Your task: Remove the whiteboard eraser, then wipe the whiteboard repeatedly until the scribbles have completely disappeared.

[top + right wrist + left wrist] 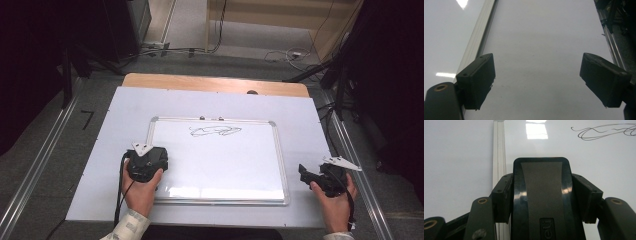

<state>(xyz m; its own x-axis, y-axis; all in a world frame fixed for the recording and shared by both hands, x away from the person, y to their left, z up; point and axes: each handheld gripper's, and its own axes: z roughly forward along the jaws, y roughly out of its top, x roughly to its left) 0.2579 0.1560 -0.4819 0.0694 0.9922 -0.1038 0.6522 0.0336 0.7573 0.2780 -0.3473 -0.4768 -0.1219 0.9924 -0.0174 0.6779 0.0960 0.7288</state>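
Left gripper [541,202] clenched on a black eraser [541,195], lower left of the whiteboard [220,160]. Scribble [215,131] upper centre of board. Right gripper [536,82] released, lower right, off the board.

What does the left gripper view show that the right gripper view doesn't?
Left gripper view: the jaws clamped on a black eraser, with the black scribble on the whiteboard ahead. Right gripper view: jaws wide apart with nothing between them, over the white table cover, a metal rail at the side. Both: the whiteboard's silver frame.
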